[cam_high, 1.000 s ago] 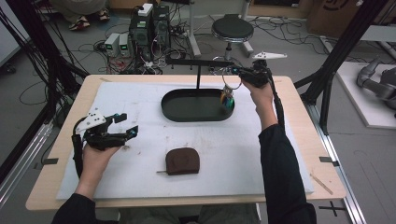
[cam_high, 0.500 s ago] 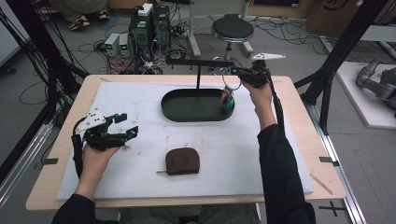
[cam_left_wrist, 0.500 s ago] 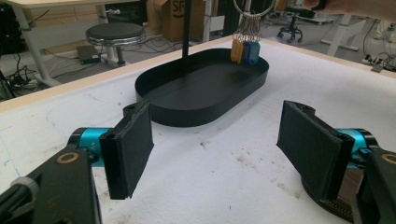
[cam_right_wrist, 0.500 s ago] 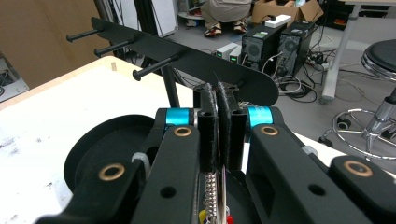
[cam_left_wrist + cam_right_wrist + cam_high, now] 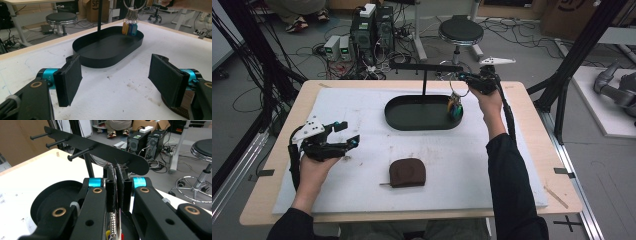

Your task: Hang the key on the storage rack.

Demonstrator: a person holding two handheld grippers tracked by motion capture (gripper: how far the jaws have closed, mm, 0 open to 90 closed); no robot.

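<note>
My right gripper [image 5: 466,80] is shut on a metal key ring [image 5: 456,86] above the right end of a black oval tray [image 5: 393,118]. Coloured tags [image 5: 455,110] hang from the ring down into the tray. In the right gripper view the jaws [image 5: 117,175] pinch the ring, just in front of the right end of a black peg bar [image 5: 100,148]. My left gripper [image 5: 348,133] is open near the mat's left edge, holding nothing. The left gripper view shows its pads [image 5: 68,80] wide apart, facing the tray [image 5: 100,63] and the hanging tags [image 5: 130,28].
The peg bar [image 5: 424,66] stands on a post rising from the tray's back. A brown pouch [image 5: 408,172] lies on the white mat [image 5: 492,165] toward the front. Computers, cables and a stool [image 5: 461,31] are on the floor beyond the table.
</note>
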